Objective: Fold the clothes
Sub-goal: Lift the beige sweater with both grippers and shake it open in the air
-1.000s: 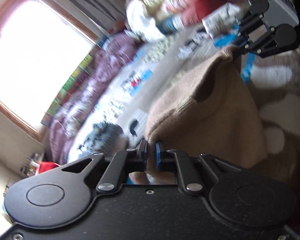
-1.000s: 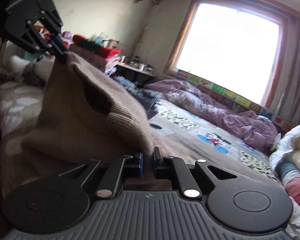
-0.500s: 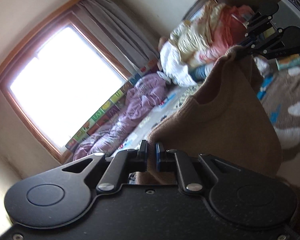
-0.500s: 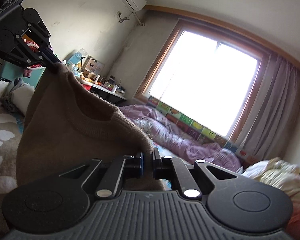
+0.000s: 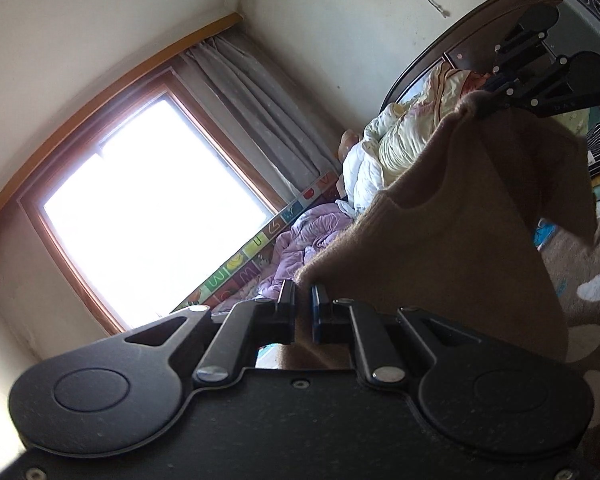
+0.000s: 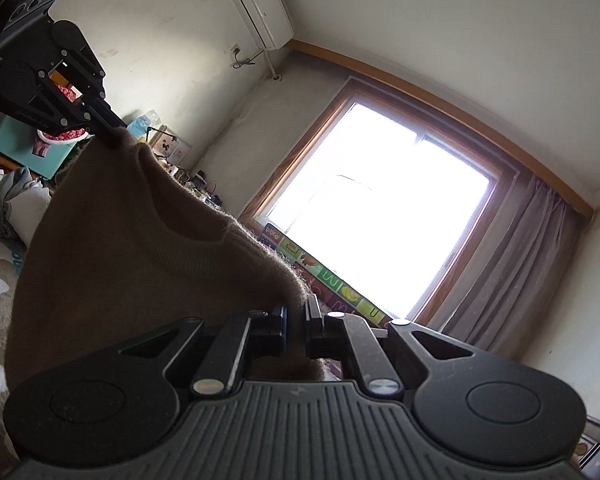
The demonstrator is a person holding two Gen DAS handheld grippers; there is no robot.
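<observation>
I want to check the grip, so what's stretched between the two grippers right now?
Only the brown sweater: its neckline edge spans from the left gripper to the right gripper, both clamped on it. Both wrist views show this.

fuzzy brown knit sweater point(image 5: 452, 248), matt black plastic hand-held gripper point(image 5: 303, 304), glossy dark wooden headboard point(image 5: 440, 56)

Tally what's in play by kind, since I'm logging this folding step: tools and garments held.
Tools: 2, left tool and right tool, both shut on the sweater.
Garments held: 1, brown sweater.
Total: 3
</observation>
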